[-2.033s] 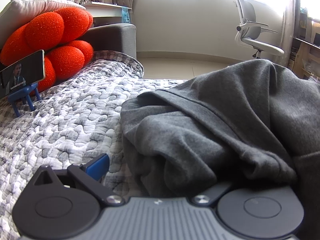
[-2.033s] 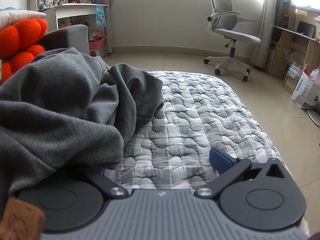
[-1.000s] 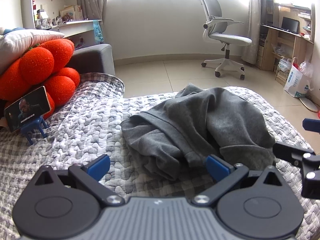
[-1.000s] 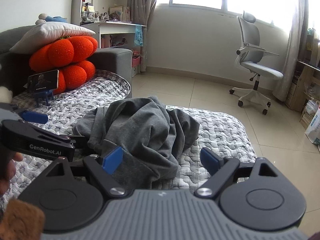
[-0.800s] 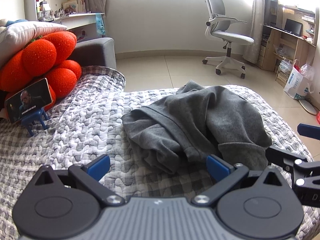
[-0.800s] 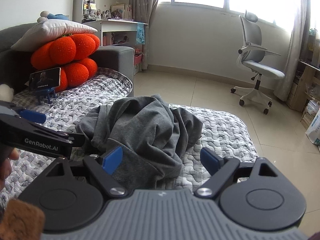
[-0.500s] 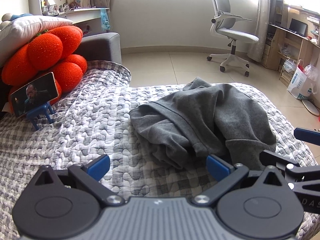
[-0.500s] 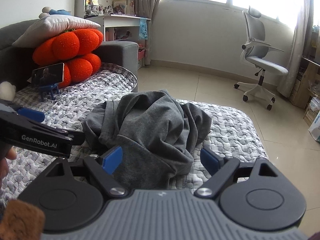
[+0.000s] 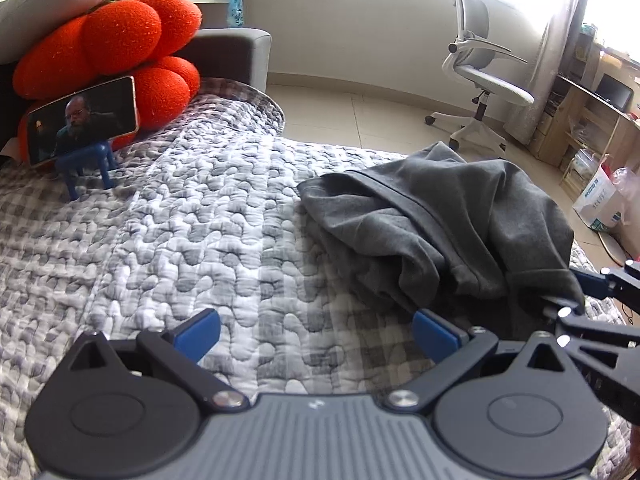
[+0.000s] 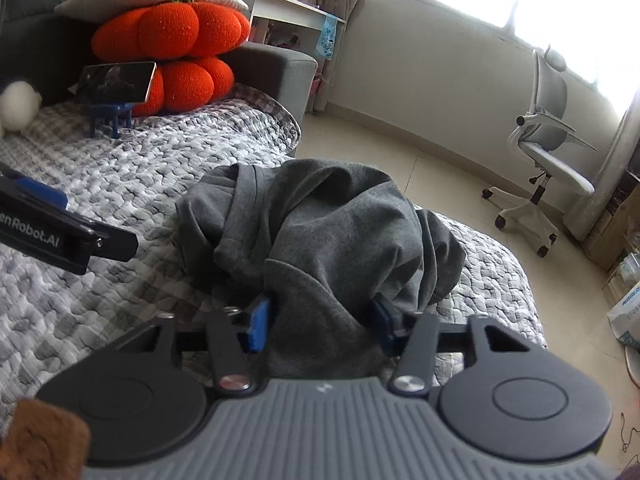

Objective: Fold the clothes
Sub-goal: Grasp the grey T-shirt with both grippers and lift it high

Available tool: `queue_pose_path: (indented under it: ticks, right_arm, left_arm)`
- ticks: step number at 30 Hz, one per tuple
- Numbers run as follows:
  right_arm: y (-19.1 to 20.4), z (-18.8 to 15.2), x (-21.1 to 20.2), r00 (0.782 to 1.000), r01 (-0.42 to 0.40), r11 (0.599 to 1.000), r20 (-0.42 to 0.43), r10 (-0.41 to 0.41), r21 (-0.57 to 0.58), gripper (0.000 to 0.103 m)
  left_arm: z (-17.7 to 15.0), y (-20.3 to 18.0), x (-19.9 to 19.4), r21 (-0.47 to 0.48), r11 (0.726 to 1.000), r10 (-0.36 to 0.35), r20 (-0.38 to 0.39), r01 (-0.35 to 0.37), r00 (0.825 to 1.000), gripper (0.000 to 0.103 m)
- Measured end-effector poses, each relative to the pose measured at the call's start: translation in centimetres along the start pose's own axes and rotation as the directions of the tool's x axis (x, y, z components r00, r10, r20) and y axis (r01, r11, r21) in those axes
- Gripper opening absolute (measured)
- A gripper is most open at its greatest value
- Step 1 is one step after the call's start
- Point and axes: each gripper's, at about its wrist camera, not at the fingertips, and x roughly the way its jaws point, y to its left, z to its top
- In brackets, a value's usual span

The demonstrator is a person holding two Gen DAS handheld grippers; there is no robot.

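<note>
Grey garment [image 10: 332, 232] bunched near bed [image 9: 200, 240] foot edge. Right tool [image 10: 318, 318] just closing, apparently pinching hem fold. Left tool [image 9: 316, 332] open, empty. Seat grip fully before lifting, spread flat.

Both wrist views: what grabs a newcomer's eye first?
The crumpled grey garment heaped on the quilted bed cover, with the right tool just closing on its near edge, cloth between the pads. Then the orange pumpkin cushion at the far left, a phone on a blue stand propped before it.
</note>
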Motion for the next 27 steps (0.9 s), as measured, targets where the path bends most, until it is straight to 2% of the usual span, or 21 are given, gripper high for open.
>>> queue_pose_path:
  ticks: [1,4,7,12,15,18,21,24,26,27]
  right_arm:
    - [-0.2,-0.1,-0.1,1.0,0.016,1.0,0.0,-0.016,0.002,0.006]
    - [-1.5,0.9,-2.6,0.995,0.056,0.998,0.08,-0.056,0.002,0.006]
    - [-2.8,2.3,-5.8,0.979,0.094,0.996,0.18,-0.093,0.002,0.006]
    - [-4.7,5.3,-13.1,0.922,0.125,0.992,0.369,-0.12,0.009,0.006]
    - [-5.7,5.6,-17.0,0.881,0.131,0.991,0.458,-0.123,0.015,0.005]
    - [-7.7,5.7,-20.1,0.837,0.101,0.991,0.53,-0.133,0.09,0.005]
    - [-9.2,5.9,-21.7,0.808,0.045,0.989,0.576,-0.12,0.144,0.006]
    - [-9.2,6.3,-22.3,0.797,0.011,0.992,0.598,-0.085,0.127,0.006]
    - [-8.8,6.5,-22.7,0.79,-0.002,0.995,0.61,-0.062,0.105,0.006]
    - [-8.6,6.6,-22.9,0.786,-0.009,0.996,0.616,-0.051,0.093,0.006]
  left_arm:
    - [0.0,0.0,0.3,-0.004,1.0,-0.007,-0.002,0.007,1.0,0.103]
    - [-0.2,-0.2,1.0,-0.01,0.999,-0.035,-0.005,0.035,0.999,0.103]
    - [-0.4,-0.5,1.6,0.0,0.999,-0.036,-0.014,0.036,0.999,0.103]
    - [-0.7,-0.8,2.4,0.005,1.0,-0.026,-0.043,0.026,0.999,0.103]
    - [-0.8,-0.9,2.0,0.007,0.999,-0.039,-0.027,0.04,0.999,0.103]
    - [-0.7,-1.4,2.0,0.04,0.999,-0.029,-0.027,0.03,0.999,0.103]
    - [-0.6,-2.1,2.2,0.076,0.997,-0.013,-0.008,0.013,1.0,0.103]
    - [-0.4,-2.8,1.6,0.106,0.994,-0.018,0.055,0.012,0.998,0.101]
    - [-0.4,-3.5,0.9,0.14,0.99,-0.03,0.108,0.015,0.994,0.083]
    - [-0.4,-3.7,0.5,0.158,0.987,-0.037,0.128,0.017,0.991,0.064]
